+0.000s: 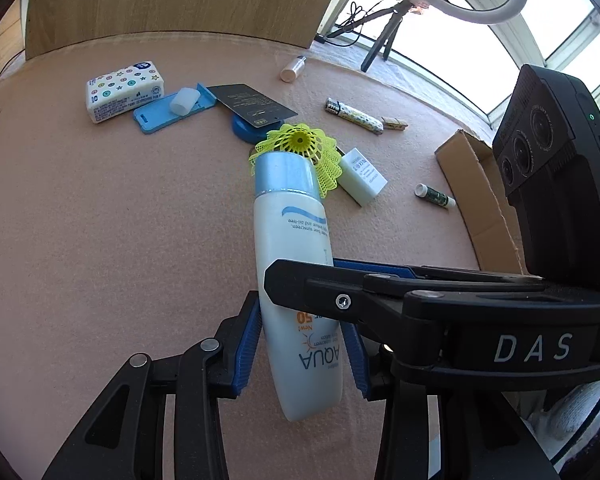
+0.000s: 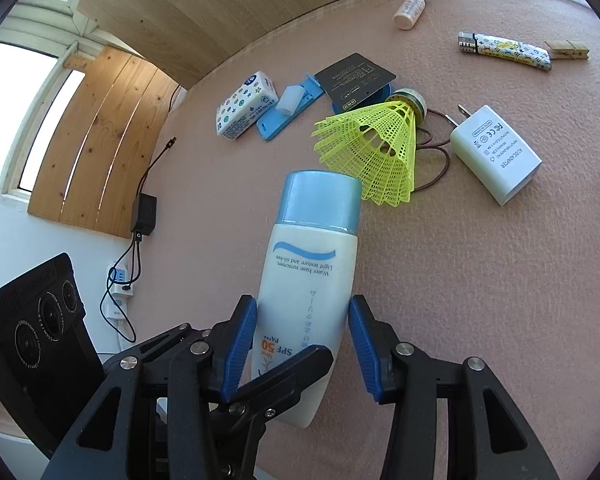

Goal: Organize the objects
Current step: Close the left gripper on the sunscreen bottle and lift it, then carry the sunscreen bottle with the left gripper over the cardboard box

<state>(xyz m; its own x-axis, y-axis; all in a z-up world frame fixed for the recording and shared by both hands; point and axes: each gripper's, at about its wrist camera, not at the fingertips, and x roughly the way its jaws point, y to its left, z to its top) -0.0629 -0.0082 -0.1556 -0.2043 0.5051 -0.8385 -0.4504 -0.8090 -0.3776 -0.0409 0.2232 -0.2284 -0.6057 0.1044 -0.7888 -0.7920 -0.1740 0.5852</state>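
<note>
Both grippers are meeting on the sunscreen bottle (image 1: 294,248). The left gripper (image 1: 300,354) fingers are pinching it, while the right gripper (image 2: 302,350) fingers are closing around it without clear contact, probably for a handover.

bottle (image 2: 308,280) - glossy smooth plastic | table cover (image 2: 460,280) - matt fuzzy cloth | shuttlecock (image 2: 376,152) - plastic mesh
</note>
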